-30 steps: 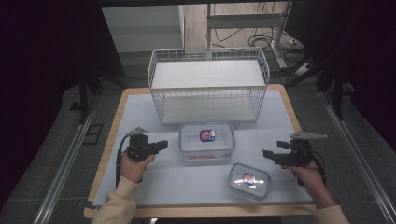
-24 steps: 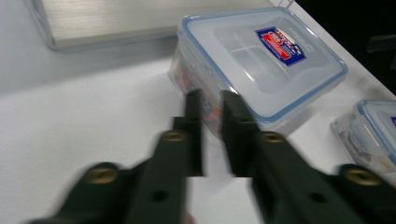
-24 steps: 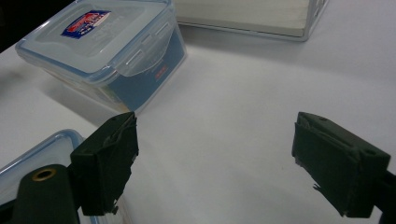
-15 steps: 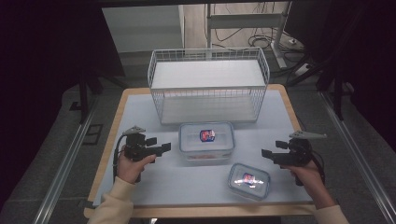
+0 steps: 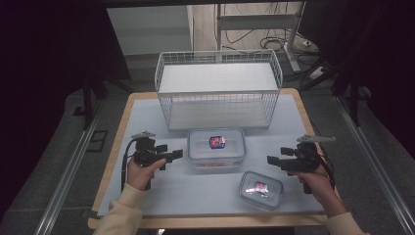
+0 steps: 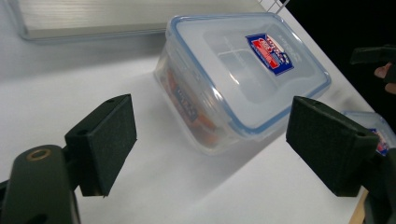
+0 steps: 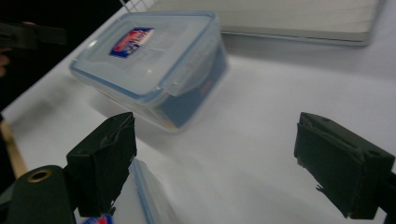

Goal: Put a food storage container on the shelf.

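Note:
A large clear lidded container (image 5: pixel 217 147) with a blue rim and a red and blue label sits mid-table, in front of the basket. A smaller one like it (image 5: pixel 261 188) lies nearer, to the right. My left gripper (image 5: pixel 177 154) hovers left of the large container (image 6: pixel 243 70) and points at it. Its jaws have just been opening and stand wide with nothing between them (image 6: pixel 212 112). My right gripper (image 5: pixel 272 160) is open too, right of the large container (image 7: pixel 154 56) and above the small one's lid (image 7: pixel 144 196), holding nothing (image 7: pixel 217 130).
A white wire basket (image 5: pixel 219 90) stands at the back of the white mat (image 5: pixel 147 117), its bottom bare. The mat lies on a wooden board (image 5: pixel 298 98) with dark floor around it. Bare mat shows to the left and along the front edge.
The left gripper's jaws went from shut to wide open. Both hands stayed where they were, and neither container moved.

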Tool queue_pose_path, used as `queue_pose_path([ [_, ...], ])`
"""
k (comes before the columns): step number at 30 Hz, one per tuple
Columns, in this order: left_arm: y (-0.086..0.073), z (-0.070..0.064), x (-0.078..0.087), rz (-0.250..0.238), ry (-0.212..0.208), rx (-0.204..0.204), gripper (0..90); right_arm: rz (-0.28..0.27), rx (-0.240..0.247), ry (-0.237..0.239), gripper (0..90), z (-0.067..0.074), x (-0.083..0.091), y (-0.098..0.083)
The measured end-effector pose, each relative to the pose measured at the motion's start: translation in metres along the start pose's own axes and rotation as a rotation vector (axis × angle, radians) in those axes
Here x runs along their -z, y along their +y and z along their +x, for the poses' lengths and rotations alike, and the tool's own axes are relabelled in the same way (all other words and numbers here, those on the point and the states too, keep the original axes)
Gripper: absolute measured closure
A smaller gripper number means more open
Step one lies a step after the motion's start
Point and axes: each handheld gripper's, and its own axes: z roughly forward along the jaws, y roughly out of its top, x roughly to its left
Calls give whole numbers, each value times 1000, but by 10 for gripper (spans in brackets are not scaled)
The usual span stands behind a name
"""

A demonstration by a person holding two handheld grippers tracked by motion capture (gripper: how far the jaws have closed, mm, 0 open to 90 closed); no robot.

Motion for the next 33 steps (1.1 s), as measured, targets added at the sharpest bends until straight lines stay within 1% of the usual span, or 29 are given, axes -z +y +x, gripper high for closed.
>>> queue_pose_path([
  [1,1,0,-2,2,-5,8,161,0,0,0,126,0,0,0],
  [3,3,2,-8,8,-17,23,160,12,-6,13,126,2,-6,4],
  [4,4,4,-13,4,-31,41,151,25,-17,35,126,4,-16,10],
  [5,5,5,-15,5,-36,49,151,31,-24,44,126,4,-19,13],
  [6,8,6,-21,15,-41,59,149,39,-26,48,125,5,-23,16],
  [7,8,6,-21,15,-41,59,147,39,-26,48,125,5,-23,16],
  [8,10,5,-25,21,-42,63,145,61,-18,47,120,7,-33,25],
  [9,13,5,-31,33,-54,71,144,70,-18,48,118,8,-36,27],
  [10,13,5,-31,33,-54,71,142,70,-18,48,118,8,-36,27],
  [11,15,6,-35,41,-58,73,142,87,-22,55,111,10,-44,33],
  [12,16,6,-43,54,-79,92,142,95,-28,61,108,11,-48,36],
  [13,16,6,-43,54,-79,92,141,95,-28,61,108,11,-48,36],
  [15,16,6,-51,77,-106,104,137,103,-35,68,106,13,-54,40],
  [16,14,8,-58,94,-124,120,132,110,-38,72,104,14,-61,42],
  [17,14,8,-58,94,-124,120,132,110,-38,72,104,14,-61,42],
  [18,13,10,-64,112,-141,137,132,116,-46,80,104,14,-67,43],
  [20,12,11,-68,119,-163,153,135,121,-49,84,103,14,-70,44],
  [21,12,11,-68,119,-163,153,141,122,-57,90,103,14,-73,45],
  [22,12,11,-71,130,-177,157,147,125,-65,95,103,13,-75,45],
  [25,11,11,-72,140,-183,157,162,129,-77,101,104,13,-79,47],
  [26,10,11,-73,150,-182,152,190,143,-80,100,103,13,-84,48],
  [28,10,11,-74,151,-177,154,197,148,-81,100,103,13,-85,49],
  [29,9,11,-74,150,-181,157,215,154,-89,102,103,12,-88,49],
  [30,9,13,-74,151,-188,161,231,168,-109,109,103,11,-93,50],
  [31,9,13,-74,151,-188,161,238,168,-109,109,103,11,-93,50],
  [32,9,15,-73,147,-199,174,247,181,-124,109,104,9,-98,50],
  [33,9,15,-73,147,-199,174,252,181,-124,109,104,9,-98,50],
])
